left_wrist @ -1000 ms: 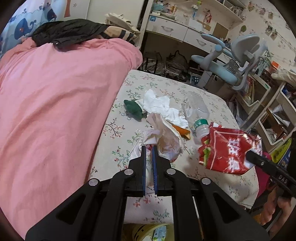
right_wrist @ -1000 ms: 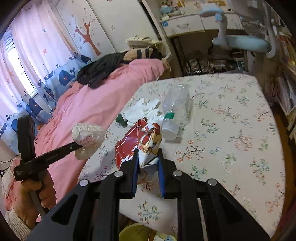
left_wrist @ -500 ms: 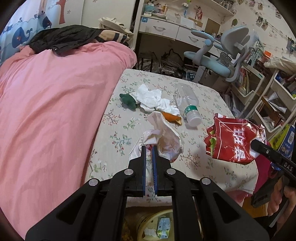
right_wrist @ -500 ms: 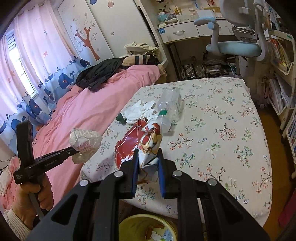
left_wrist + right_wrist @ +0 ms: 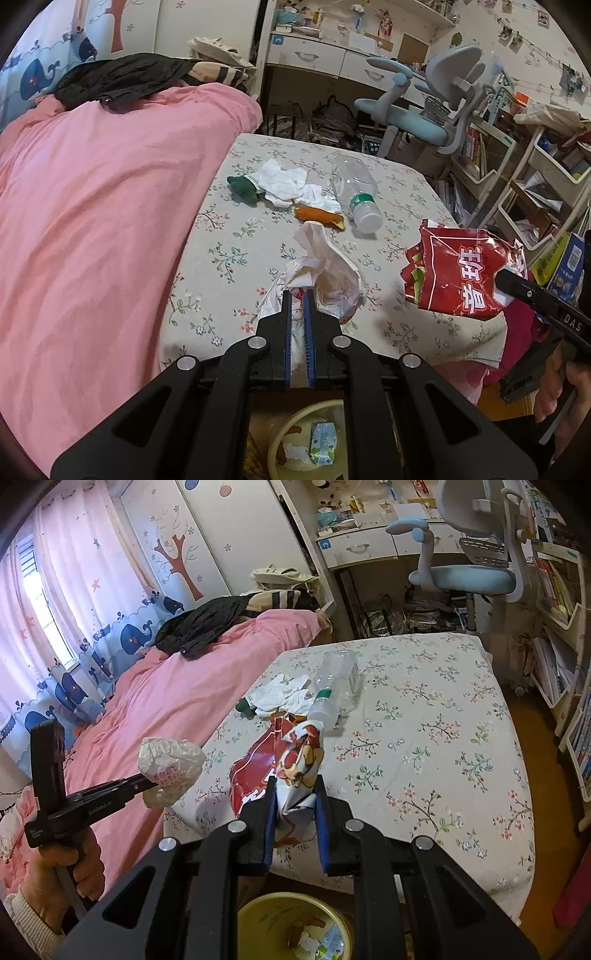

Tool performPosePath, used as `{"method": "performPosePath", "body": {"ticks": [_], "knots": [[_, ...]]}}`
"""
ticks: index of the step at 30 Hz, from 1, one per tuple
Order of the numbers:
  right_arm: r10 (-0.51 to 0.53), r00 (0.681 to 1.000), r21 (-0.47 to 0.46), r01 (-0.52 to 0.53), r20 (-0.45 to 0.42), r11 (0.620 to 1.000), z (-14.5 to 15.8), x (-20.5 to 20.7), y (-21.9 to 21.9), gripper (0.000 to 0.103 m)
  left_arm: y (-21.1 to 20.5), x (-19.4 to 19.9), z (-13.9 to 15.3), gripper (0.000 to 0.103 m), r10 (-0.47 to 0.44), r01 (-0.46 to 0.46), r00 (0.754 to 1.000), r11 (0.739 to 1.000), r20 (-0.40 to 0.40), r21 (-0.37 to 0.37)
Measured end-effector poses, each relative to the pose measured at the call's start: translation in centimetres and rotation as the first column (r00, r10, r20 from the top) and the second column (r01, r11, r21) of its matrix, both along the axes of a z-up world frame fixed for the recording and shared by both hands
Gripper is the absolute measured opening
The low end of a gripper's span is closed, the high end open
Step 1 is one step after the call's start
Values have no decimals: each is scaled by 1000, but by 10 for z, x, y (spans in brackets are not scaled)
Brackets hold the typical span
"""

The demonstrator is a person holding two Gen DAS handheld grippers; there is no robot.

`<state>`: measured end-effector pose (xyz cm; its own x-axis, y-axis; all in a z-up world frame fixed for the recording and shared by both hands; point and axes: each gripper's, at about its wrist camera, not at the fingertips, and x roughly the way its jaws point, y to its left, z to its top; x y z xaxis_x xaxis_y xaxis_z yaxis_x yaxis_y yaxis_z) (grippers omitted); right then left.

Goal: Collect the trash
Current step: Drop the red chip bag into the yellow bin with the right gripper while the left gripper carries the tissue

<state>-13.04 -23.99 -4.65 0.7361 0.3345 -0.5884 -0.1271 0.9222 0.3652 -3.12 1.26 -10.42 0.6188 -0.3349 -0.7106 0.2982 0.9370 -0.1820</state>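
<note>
A crumpled white plastic bag point(image 5: 334, 284) hangs pinched above the bed's point(image 5: 399, 177) near edge; a torn red snack packet point(image 5: 461, 269) is held aloft at its near right corner; white tissues point(image 5: 291, 182), an orange peel point(image 5: 319, 214) and a clear bottle point(image 5: 356, 192) on its side lie mid-bed; a yellow bin point(image 5: 266, 915) sits below.

Pink bedspread point(image 5: 103, 206), floral cream tablecloth point(image 5: 436, 716), red snack bag point(image 5: 458, 273), yellow bin point(image 5: 258, 919), black claw point(image 5: 297, 295)

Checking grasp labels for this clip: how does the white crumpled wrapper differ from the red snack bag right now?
The white wrapper is pale, soft and balled; the red snack bag is glossy with printed characters, flatter and larger. The left gripper holds the wrapper, the right gripper the bag. Both hang clear of the table.
</note>
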Motion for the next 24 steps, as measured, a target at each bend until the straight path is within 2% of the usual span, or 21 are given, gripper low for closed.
{"method": "performPosePath", "body": {"ticks": [7, 24], "knots": [[21, 1000, 0, -21, -9, 1000, -4, -11, 3, 19, 3, -10, 0, 6, -12, 12, 1000, 999, -6, -33], [79, 996, 1, -79, -45, 997, -17, -41, 16, 19, 4, -34, -2, 6, -41, 40, 999, 998, -11, -40]]}}
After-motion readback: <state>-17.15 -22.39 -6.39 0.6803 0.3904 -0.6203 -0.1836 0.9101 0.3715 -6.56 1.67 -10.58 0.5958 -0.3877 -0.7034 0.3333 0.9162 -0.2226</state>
